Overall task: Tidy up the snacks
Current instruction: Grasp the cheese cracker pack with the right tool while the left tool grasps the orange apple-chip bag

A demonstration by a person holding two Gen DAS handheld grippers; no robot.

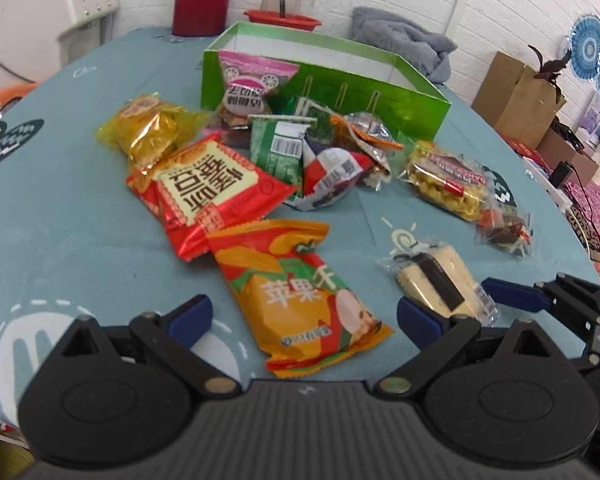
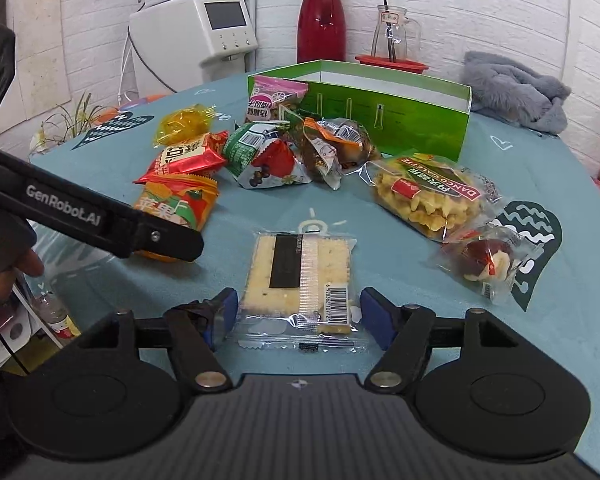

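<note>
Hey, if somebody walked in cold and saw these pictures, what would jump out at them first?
Probably the heap of bright snack packets on the teal tablecloth, piled before an open green box. Next, the open right gripper straddling a clear-wrapped cracker pack, and the left gripper open over an orange packet.

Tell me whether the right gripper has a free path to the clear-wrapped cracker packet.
Probably yes: the right gripper is open, its blue fingers either side of the clear-wrapped cracker packet, nothing between them.
</note>
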